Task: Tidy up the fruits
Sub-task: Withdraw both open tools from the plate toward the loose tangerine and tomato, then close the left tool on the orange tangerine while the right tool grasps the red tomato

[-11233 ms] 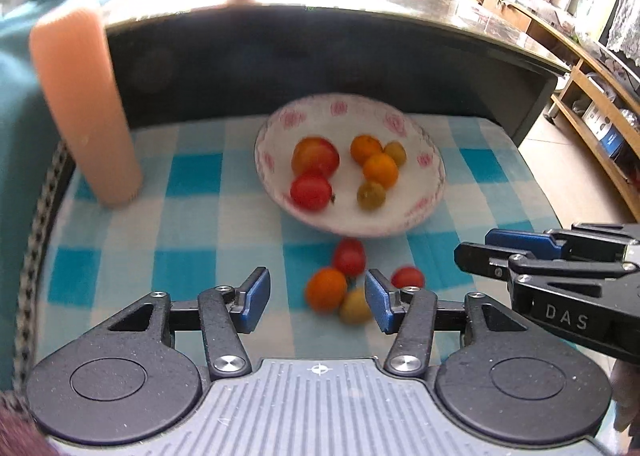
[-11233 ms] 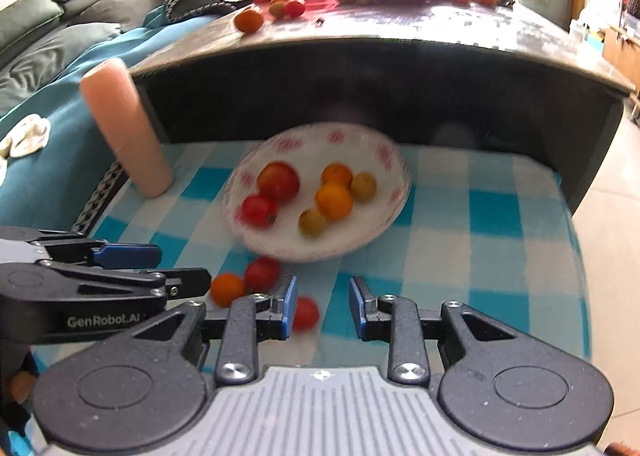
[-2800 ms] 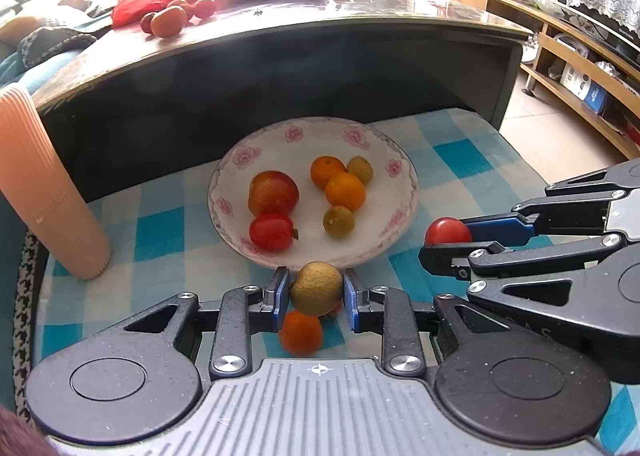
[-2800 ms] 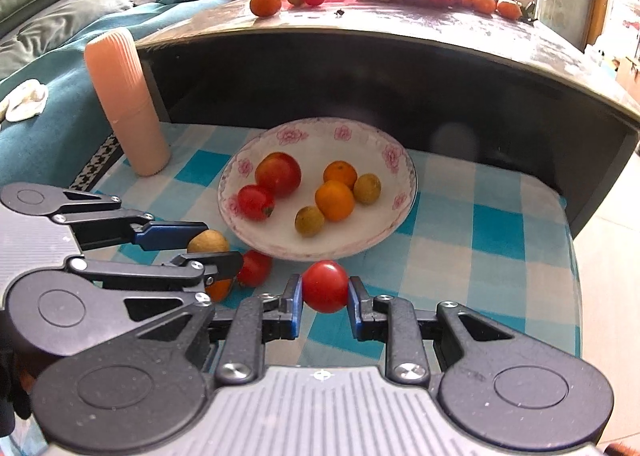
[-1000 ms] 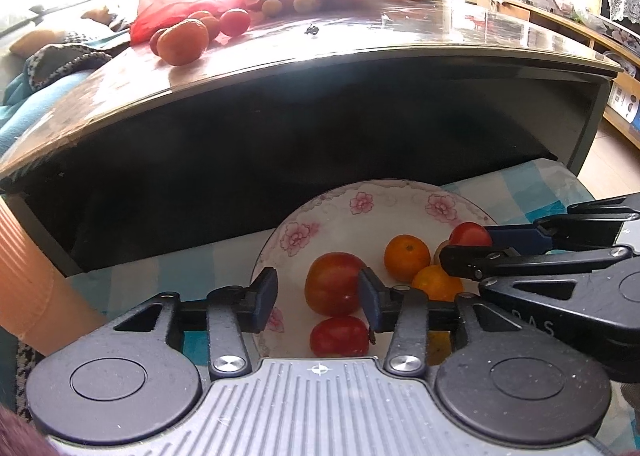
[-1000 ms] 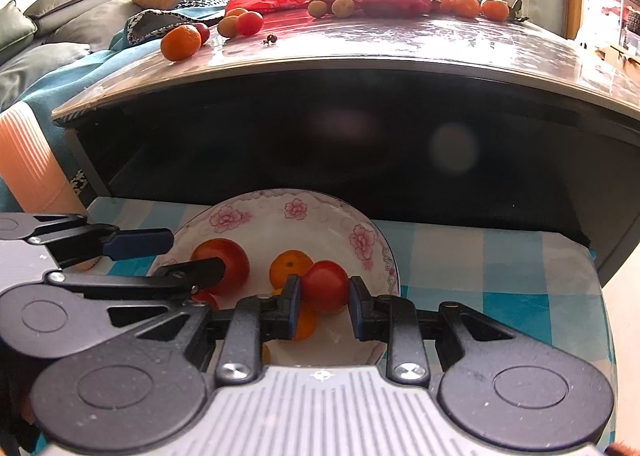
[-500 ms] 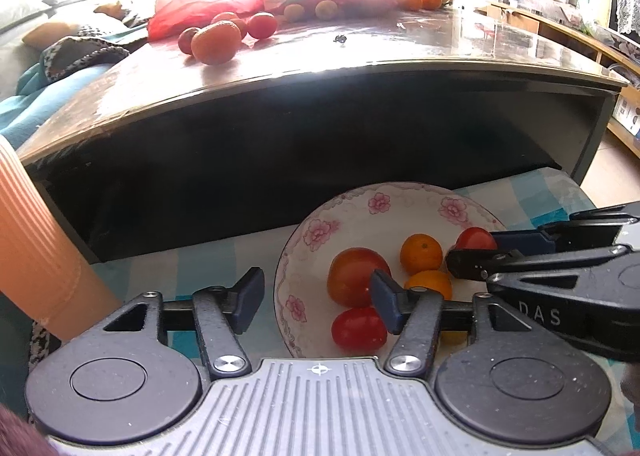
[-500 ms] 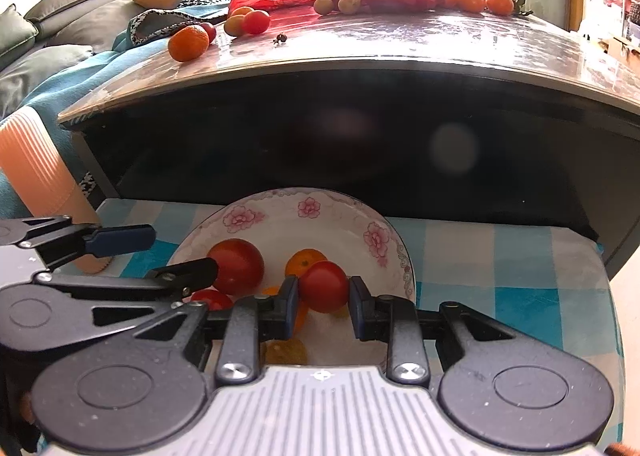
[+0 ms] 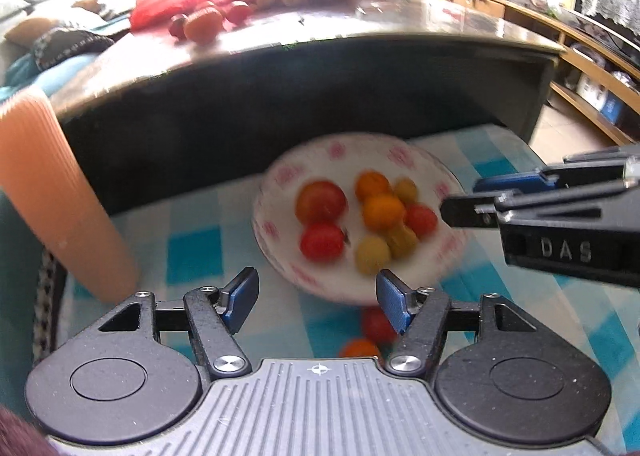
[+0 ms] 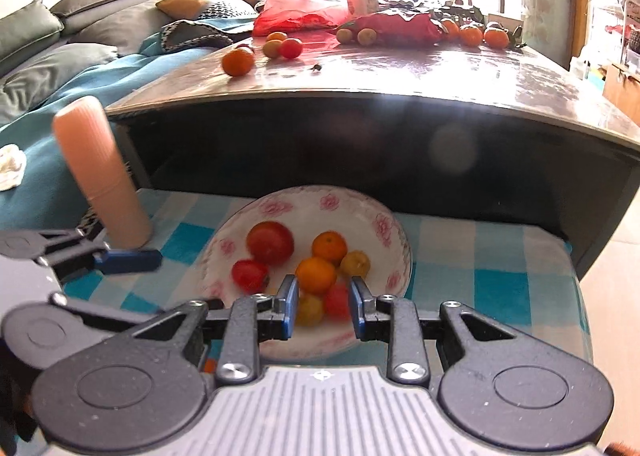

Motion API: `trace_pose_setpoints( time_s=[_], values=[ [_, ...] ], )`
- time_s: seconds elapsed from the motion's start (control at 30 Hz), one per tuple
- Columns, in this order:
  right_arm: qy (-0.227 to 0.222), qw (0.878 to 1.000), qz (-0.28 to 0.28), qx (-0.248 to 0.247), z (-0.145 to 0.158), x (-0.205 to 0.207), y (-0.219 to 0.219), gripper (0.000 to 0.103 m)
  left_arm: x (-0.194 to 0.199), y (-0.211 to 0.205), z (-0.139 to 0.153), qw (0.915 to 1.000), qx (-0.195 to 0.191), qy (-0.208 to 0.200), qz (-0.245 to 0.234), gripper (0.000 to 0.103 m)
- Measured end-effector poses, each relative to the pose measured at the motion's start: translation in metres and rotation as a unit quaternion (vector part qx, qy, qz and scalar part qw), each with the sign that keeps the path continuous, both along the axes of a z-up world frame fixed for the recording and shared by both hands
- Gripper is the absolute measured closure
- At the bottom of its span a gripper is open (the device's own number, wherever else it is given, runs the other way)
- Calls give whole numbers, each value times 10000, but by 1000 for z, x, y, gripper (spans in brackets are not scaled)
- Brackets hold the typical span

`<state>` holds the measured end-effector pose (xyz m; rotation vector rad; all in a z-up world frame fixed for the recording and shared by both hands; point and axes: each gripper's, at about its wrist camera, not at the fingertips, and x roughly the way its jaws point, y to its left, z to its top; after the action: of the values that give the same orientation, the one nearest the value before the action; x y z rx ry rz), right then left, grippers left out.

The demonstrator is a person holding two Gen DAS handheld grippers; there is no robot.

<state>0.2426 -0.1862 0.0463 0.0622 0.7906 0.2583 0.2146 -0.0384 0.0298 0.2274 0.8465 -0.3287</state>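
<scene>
Below me a blue-and-white checked cloth [image 10: 496, 280] carries a white floral-rimmed bowl [image 10: 384, 228], a ribbed peach cylinder [image 10: 102, 176] standing near its left edge, and, just beside the bowl, a small red tomato [image 9: 376, 326] touching a small orange fruit [image 9: 358, 348].

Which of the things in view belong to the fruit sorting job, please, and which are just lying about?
Part of the job:
- flowered plate
- fruits on the plate
- two loose fruits on the checked cloth

Just lying about:
- peach cup
- red bag on the table
- sofa cushions
</scene>
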Motion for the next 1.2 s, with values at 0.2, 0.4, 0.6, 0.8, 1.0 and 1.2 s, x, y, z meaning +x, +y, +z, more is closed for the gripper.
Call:
trace_pose_setpoints(
  time_s=[0.2,0.4,0.6,0.8,1.0,1.2],
  values=[
    [171,9998,22,69,-5,-17,-1,59,-14,0,-19,9995,-48,320,-18,31],
    [362,9993,127,45,-18,-21,2,59,-15,-7,-40,9990,-21,409,-203,34],
    [508,9985,167,120,-27,-20,3,59,-15,-4,-48,9987,-166,426,-238,62],
    [600,9978,227,153,-33,-21,9,59,-19,7,-42,9982,-218,522,-182,66],
    [814,9954,226,456,-43,-16,26,59,-39,22,-36,9971,-28,688,-326,66],
    [901,9951,154,374,-56,-6,50,59,-46,27,-39,9955,-129,830,-447,65]
  ],
)
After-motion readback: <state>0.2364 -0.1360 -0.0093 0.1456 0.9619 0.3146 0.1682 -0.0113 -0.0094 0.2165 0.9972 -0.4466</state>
